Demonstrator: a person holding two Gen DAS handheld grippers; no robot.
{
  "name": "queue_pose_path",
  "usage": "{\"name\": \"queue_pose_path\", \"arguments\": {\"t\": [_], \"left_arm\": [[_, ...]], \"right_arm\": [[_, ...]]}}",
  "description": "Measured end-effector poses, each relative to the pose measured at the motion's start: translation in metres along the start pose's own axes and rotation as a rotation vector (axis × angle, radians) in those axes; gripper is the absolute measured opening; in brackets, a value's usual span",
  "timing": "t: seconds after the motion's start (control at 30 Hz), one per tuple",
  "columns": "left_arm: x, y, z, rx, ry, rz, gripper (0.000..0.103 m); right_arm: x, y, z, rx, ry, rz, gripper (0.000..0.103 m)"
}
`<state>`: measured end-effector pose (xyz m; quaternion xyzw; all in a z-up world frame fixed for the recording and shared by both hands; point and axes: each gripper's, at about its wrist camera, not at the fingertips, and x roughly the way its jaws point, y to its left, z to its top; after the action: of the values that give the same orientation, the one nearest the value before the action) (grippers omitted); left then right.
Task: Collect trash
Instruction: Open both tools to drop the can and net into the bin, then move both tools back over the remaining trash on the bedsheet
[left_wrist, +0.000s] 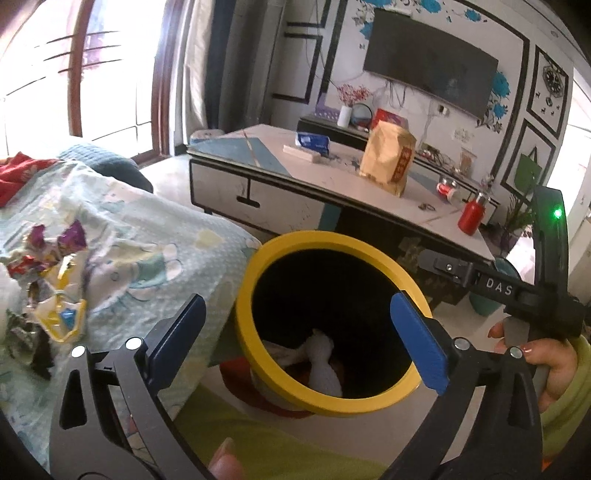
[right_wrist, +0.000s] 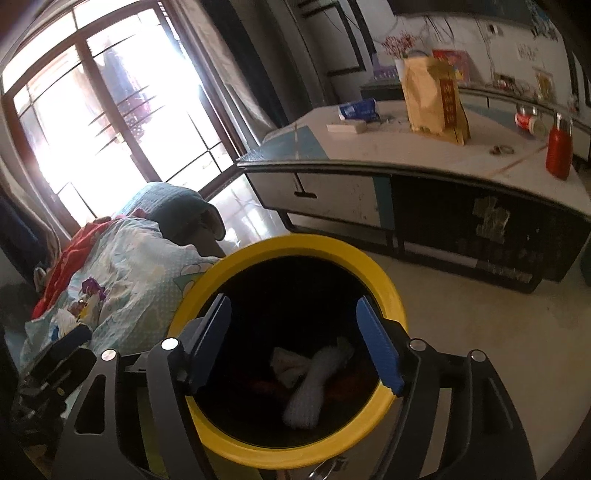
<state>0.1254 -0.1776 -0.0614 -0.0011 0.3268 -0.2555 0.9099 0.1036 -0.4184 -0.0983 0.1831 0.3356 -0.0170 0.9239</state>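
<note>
Over the bin (left_wrist: 258, 258), whose yellow rim stands just beside the bed (left_wrist: 147, 236), both grippers hang with jaws spread and nothing between them: the left gripper (left_wrist: 295, 339) at its widest, the right gripper (right_wrist: 299, 343) somewhat less. White crumpled trash (right_wrist: 310, 387) lies at the bin's bottom, below both sets of fingers and touching neither. More wrappers (left_wrist: 55, 266) lie on the bed, left of the bin, and beyond the bin stands a table (left_wrist: 332, 177) bearing a bag (left_wrist: 388, 162) and a red bottle (left_wrist: 471, 216).
</note>
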Motion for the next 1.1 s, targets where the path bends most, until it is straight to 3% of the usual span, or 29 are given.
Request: {"name": "queue_pose_path", "arguments": {"t": [0.47, 1.1], "left_arm": [[-0.040, 0.024, 0.003, -0.059, -0.110, 0.069, 0.092], [-0.099, 0.076, 0.003, -0.181, -0.231, 0.207, 0.092]], "right_arm": [[-0.023, 0.051, 0.000, -0.161, -0.095, 0.033, 0.076], [-0.041, 0.128, -0.008, -0.324, -0.125, 0.147, 0.081]]}}
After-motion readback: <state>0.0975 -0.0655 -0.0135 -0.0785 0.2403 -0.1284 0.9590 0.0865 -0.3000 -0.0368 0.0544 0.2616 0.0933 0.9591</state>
